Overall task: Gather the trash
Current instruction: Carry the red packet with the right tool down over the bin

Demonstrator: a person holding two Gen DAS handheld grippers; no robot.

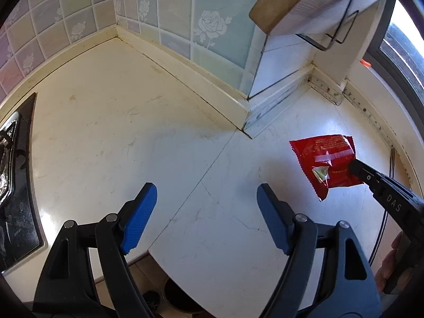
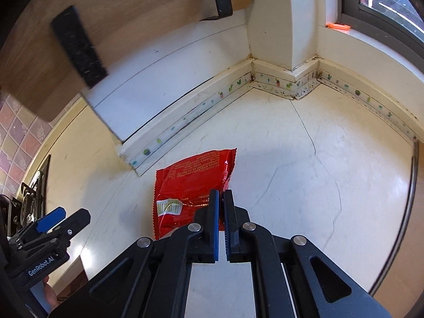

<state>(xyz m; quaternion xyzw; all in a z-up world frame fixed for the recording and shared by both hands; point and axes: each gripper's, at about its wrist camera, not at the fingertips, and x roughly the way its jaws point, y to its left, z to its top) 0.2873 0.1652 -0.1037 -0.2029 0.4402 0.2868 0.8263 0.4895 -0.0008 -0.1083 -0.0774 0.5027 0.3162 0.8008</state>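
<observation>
A red snack wrapper [image 2: 190,185] with a white barcode label hangs above the white countertop [image 2: 304,175], pinched by its right edge in my right gripper [image 2: 221,194], whose jaws are shut on it. In the left wrist view the same wrapper [image 1: 324,159] hangs at the right, with the right gripper [image 1: 355,168] holding its lower right corner. My left gripper [image 1: 206,193] is open over bare countertop [image 1: 132,143] with nothing between its blue pads [image 1: 140,212]. It also shows at the lower left of the right wrist view as the left gripper [image 2: 57,220].
A black stove [image 1: 18,185] sits at the left counter edge. A wooden shelf [image 1: 286,8] on a wire bracket hangs over the tiled wall corner. A white pillar [image 2: 286,26] and a window [image 2: 384,0] stand at the back right. An orange bit [image 2: 338,26] lies on the sill.
</observation>
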